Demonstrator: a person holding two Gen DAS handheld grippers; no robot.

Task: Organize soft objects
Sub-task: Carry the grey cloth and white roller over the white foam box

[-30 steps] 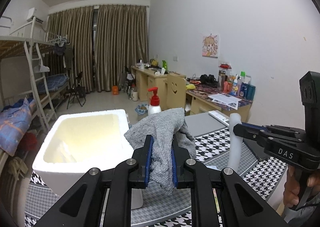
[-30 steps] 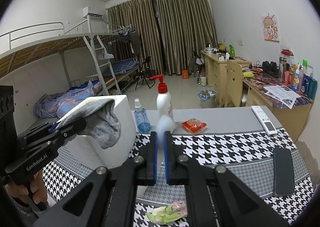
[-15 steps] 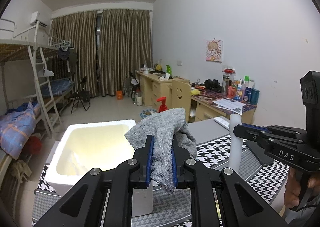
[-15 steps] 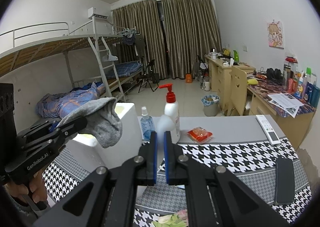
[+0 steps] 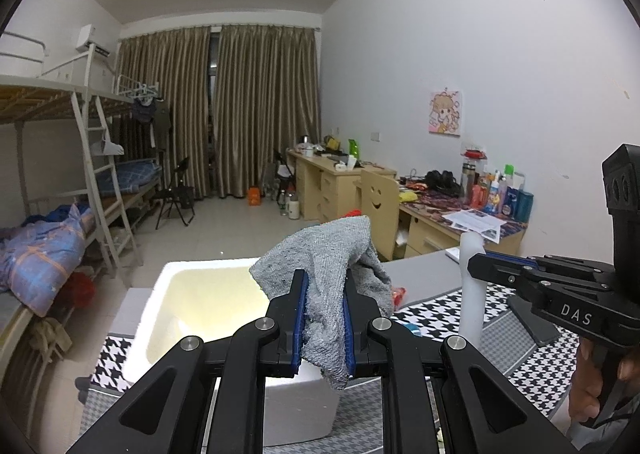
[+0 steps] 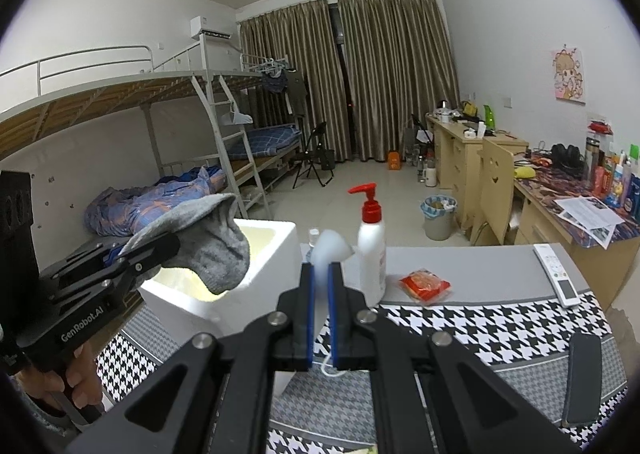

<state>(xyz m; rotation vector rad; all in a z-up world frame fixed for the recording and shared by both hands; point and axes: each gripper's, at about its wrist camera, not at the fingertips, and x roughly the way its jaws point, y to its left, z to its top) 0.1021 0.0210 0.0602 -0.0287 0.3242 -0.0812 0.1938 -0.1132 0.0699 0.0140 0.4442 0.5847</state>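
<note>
A grey knitted cloth [image 5: 328, 250] hangs pinched between the blue pads of my left gripper [image 5: 323, 282], which is shut on it above the table. Just beyond and below it stands an open white foam box [image 5: 160, 294]. In the right wrist view the left gripper [image 6: 168, 246] holds the grey cloth [image 6: 216, 254] over the near edge of the foam box [image 6: 276, 228]. My right gripper [image 6: 319, 270] is shut on a thin white soft strip [image 6: 330, 244] with a cord dangling beneath. In the left wrist view that white strip [image 5: 472, 286] hangs upright from the right gripper [image 5: 476, 266].
On the grey table top stand a red-capped pump bottle [image 6: 372, 254] and a small spray bottle [image 6: 314, 236], with a red packet [image 6: 426, 286], a remote [image 6: 558, 274] and a black phone [image 6: 582, 378]. A houndstooth mat [image 6: 480, 322] covers the near side. Bunk beds left, desks right.
Both grippers have risen a little and shifted, each keeping its hold. In the left view the foam box sits lower and the pump bottle has slipped behind the grey cloth.
</note>
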